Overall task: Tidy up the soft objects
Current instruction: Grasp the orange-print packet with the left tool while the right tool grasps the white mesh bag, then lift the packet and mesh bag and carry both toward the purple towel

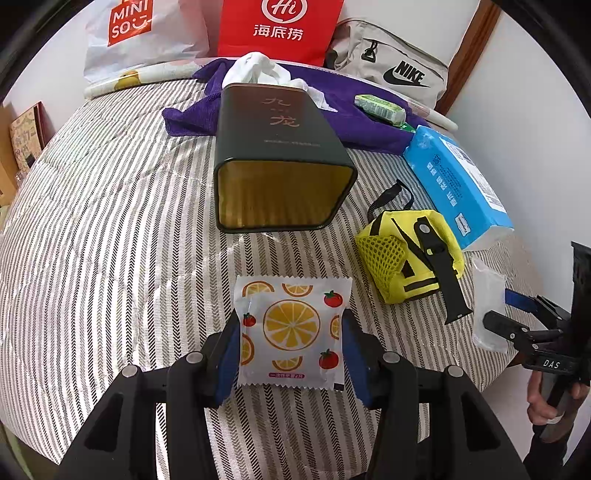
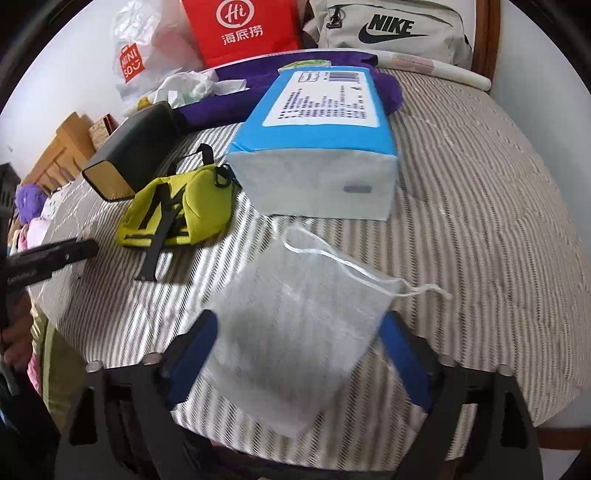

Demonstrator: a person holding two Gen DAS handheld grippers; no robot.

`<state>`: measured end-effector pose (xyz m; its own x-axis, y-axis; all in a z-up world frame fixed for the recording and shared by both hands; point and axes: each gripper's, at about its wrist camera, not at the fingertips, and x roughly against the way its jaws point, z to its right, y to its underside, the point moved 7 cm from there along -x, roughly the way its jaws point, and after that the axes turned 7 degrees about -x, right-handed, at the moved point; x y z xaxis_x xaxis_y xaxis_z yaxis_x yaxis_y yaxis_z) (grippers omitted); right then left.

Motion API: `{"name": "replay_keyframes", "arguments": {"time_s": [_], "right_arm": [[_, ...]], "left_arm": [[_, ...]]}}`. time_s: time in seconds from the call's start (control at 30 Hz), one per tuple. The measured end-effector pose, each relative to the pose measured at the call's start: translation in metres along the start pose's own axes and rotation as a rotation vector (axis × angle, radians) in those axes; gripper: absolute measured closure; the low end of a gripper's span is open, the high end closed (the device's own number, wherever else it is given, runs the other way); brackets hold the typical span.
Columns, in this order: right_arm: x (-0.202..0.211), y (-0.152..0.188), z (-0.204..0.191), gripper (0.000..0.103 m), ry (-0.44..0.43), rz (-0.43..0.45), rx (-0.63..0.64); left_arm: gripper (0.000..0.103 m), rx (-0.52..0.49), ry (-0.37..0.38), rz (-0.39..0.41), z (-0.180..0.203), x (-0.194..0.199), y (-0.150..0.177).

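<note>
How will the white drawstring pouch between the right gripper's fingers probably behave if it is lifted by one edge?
The white drawstring pouch looks thin and see-through, since the table stripes show through it, so it is probably very light and floppy and would droop. Its loose cord may dangle and catch. It lies flat, so the open right gripper may struggle to pinch it.

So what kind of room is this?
Probably a bedroom at home: a striped quilted bedspread, shopping bags like the red paper one, and a beige Nike backpack against the wall.

You're in home bedroom: striped quilted bed (image 1: 110, 221), shopping bags (image 1: 280, 29) and backpack (image 1: 391, 62) along top.
</note>
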<state>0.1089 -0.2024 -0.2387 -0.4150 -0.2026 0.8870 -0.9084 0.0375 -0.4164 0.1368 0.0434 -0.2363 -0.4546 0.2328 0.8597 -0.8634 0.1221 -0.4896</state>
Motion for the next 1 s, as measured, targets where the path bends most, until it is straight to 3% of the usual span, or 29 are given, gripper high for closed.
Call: {"name": "replay_keyframes", "arguments": {"time_s": [0.17,0.33,0.43,0.53,0.8,0.87,1.0], "right_arm": [[-0.01,-0.008,-0.008,0.001,0.045,0.019,-0.039],[-0.018,-0.007,-0.016,0.001,0.159,0.049,-0.005],[-0.016,-0.007,-0.016,0.004,0.152,0.066,-0.005],[-0.011,-0.006,-0.015,0.017,0.143,0.092,0.013],[0.001,-0.005,-0.011,0.083,0.119,0.121,0.072],[0.002,-0.004,-0.007,0.092,0.116,0.12,0.077],[0.005,-0.001,-0.001,0.094,0.085,0.107,0.053]], "left_arm": [[0.054,0.015,0.018,0.004,-0.002,0.0,0.001],[0.055,0.011,0.009,0.006,-0.001,0.0,0.002],[0.054,0.011,0.008,0.007,-0.001,0.0,0.002],[0.055,0.008,0.009,0.011,-0.001,-0.001,0.002],[0.056,-0.015,-0.038,0.016,0.004,-0.001,0.004],[0.057,-0.012,-0.04,0.014,0.004,-0.001,0.005],[0.059,0.001,-0.016,0.017,0.006,0.004,0.009]]}}
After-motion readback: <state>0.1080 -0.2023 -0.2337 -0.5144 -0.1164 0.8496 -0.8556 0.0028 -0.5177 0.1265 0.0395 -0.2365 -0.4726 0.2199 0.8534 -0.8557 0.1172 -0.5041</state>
